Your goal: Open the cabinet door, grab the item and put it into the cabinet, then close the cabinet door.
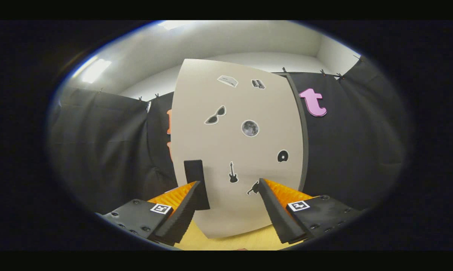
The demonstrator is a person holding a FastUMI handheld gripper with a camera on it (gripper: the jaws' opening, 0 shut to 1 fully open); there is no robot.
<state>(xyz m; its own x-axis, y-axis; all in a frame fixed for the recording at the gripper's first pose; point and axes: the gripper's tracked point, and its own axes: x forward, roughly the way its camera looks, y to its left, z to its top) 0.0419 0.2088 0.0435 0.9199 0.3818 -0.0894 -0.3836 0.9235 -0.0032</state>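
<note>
Cabinet door: tall beige flat-panel cabinet door (237,150) with small stickers scattered over it, standing upright just ahead of the tool; appears closed, so the opening step looks not yet done.
Surface: yellow surface (230,241) showing below the door's bottom edge, between the fingers.
Tool: tool (230,182) with fingers spread wide, pinching nothing.
Handle: narrow black rectangular handle (194,177) near the door's lower left edge, long axis vertical, partly behind the left fingertip.
Key relation: handle sits left of the tool's midline, right at the left finger, well apart from the right; judged, the tool must shift left to straddle it.
Item: not identified here.
</note>
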